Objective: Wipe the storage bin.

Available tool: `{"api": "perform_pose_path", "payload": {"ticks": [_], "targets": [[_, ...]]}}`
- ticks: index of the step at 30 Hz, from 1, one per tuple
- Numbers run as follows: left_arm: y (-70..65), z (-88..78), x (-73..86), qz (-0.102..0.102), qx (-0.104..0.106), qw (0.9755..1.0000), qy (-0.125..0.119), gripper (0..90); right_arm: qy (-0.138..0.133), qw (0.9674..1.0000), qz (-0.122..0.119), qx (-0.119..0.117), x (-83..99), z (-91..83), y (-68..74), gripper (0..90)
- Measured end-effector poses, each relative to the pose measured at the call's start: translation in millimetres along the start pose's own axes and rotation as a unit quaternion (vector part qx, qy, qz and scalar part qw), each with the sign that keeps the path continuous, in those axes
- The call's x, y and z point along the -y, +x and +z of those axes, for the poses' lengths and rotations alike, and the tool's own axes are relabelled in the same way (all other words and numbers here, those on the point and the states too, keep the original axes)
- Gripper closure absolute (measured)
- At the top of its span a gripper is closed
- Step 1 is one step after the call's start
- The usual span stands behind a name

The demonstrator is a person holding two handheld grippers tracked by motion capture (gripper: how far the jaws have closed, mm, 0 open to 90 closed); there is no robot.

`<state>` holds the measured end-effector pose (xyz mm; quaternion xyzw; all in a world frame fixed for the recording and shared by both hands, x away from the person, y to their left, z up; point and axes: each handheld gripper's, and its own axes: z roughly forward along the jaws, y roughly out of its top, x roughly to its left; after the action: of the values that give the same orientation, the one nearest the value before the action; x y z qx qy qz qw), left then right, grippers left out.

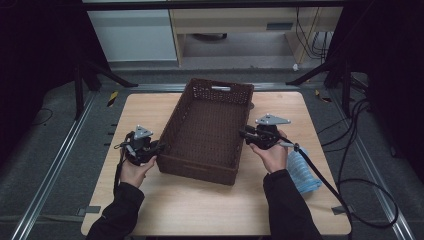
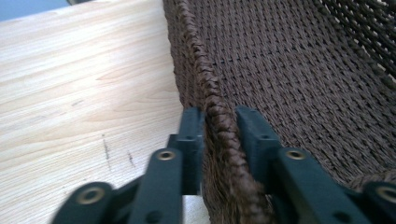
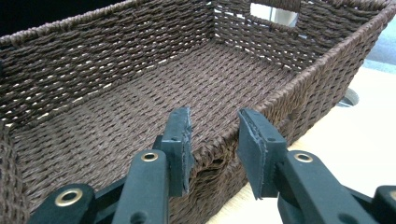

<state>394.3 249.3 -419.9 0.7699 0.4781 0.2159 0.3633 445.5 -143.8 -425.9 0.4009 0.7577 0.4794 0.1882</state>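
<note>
The likeliest trouble, I would say, is a lopsided hold. The left gripper (image 2: 219, 122) is pinching the basket (image 1: 207, 131) by the braided rim of its left long wall, one jaw outside and one inside, both pressed against the weave. The right gripper (image 3: 215, 135) straddles the opposite rim with its jaws spread, and there is a clear gap between the pads and the wicker on both sides. If the basket were raised now, it would hang from one side, tip toward the right hand and probably twist out of the left jaws, since the rounded braid gives the pads little to bite on. A pinch placed too near the rim's top could also roll off.

The basket sits in the middle of the wooden table (image 1: 165, 205), its near short wall just beyond the person's hands, with one gripper at each long side near that end. To the right of the basket, beside the right hand, lies a blue ribbed thing (image 1: 302, 172). The basket's far short wall has a handle slot (image 1: 220, 88).
</note>
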Motion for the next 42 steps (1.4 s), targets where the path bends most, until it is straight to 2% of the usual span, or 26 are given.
{"api": "perform_pose_path", "payload": {"ticks": [2, 4, 8, 13, 16, 19, 21, 24, 27, 29, 32, 36, 38, 40, 42], "targets": [[0.4, -3.3, 2.7, -0.003, 0.003, 1.0, -0.004, 63.9, -0.001, 1.0, 0.005, -0.002, 1.2, -1.5, 0.7, 65.8], [0.0, -5.9, 6.1, -0.008, 0.014, 0.9998, -0.006, 62.8, -0.004, 0.9999, 0.013, -0.01, 3.3, -3.7, 0.7, 67.3], [-2.9, -8.7, 6.7, -0.002, 0.01, 0.9999, -0.008, 63.2, -0.01, 0.9995, 0.023, -0.02, 9.0, -10.0, 1.8, 67.3], [-1.1, -8.3, 6.6, -0.005, 0.004, 1.0, -0.002, 69.8, 0.0, 0.9993, 0.022, -0.029, 13.2, -22.8, 10.8, 66.3], [0.5, -6.0, 6.4, -0.004, 0.003, 1.0, -0.001, 74.8, 0.005, 0.9992, 0.012, -0.038, 12.4, -28.1, 13.1, 64.7], [2.5, -2.9, 5.2, -0.003, 0.0, 1.0, 0.0, 76.9, 0.002, 0.9998, 0.004, -0.021, 8.3, -29.3, 10.7, 57.1], [5.6, -1.1, 4.1, -0.006, -0.002, 1.0, 0.0, 78.2, -0.011, 0.9999, 0.011, -0.002, 4.6, -25.6, 4.8, 53.3], [11.8, 1.5, 2.9, -0.012, -0.005, 0.9999, -0.003, 79.1, -0.019, 0.9994, 0.019, 0.024, -0.2, -13.7, -4.5, 50.8], [16.7, 4.1, 1.9, -0.019, -0.006, 0.9998, -0.002, 79.4, -0.022, 0.9987, 0.024, 0.039, -3.0, -2.0, -9.9, 49.6], [19.4, 5.3, 1.8, -0.023, -0.008, 0.9997, -0.004, 78.9, -0.01, 0.9986, 0.023, 0.048, -2.6, 3.7, -13.0, 49.4], [20.3, 3.1, 1.7, -0.024, -0.017, 0.9995, -0.009, 71.1, -0.01, 0.9986, 0.027, 0.044, -0.6, 6.2, -13.3, 51.8], [18.9, -8.3, 1.7, -0.028, -0.009, 0.9993, -0.023, 62.7, -0.006, 0.9987, 0.03, 0.042, -0.3, 4.4, -11.1, 54.9], [18.0, -14.2, 2.6, -0.025, -0.011, 0.9993, -0.026, 62.2, -0.003, 0.9987, 0.03, 0.041, -0.3, 3.0, -10.5, 54.9], [18.7, -16.9, 4.5, -0.026, -0.016, 0.9993, -0.023, 66.0, 0.0, 0.9987, 0.028, 0.042, 0.5, 0.3, -8.7, 54.9], [21.6, -16.6, 5.2, -0.034, -0.012, 0.9991, -0.024, 67.1, -0.001, 0.9988, 0.029, 0.04, 1.8, -2.4, -7.3, 54.9]]}}
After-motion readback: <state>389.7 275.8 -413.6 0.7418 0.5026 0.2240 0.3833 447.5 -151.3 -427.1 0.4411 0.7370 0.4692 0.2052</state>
